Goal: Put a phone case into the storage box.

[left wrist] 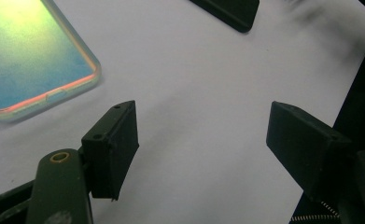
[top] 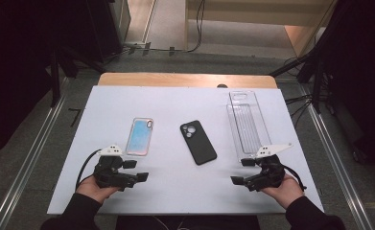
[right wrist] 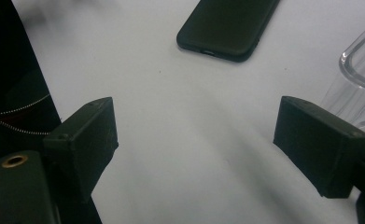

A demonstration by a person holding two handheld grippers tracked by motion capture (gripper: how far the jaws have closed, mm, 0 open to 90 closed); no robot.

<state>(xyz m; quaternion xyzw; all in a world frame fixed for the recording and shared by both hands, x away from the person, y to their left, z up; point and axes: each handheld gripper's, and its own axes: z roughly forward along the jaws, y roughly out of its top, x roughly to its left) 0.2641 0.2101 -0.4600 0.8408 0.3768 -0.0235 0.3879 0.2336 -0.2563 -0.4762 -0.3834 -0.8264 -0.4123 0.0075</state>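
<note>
Black phone (top: 198, 142) lies untouched between left gripper (top: 144, 177) and right gripper (top: 234, 180); both jaws wide, empty. Probably best approached squarely across its long edges.

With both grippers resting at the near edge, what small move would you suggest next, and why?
Probably ease the left gripper forward toward the iridescent phone case. Its jaws stand open and empty, and that case lies nearest, just beyond them.

Two phone cases, one iridescent (top: 140, 136) and one black (top: 198, 142), and one clear tray (top: 247, 123).
</note>
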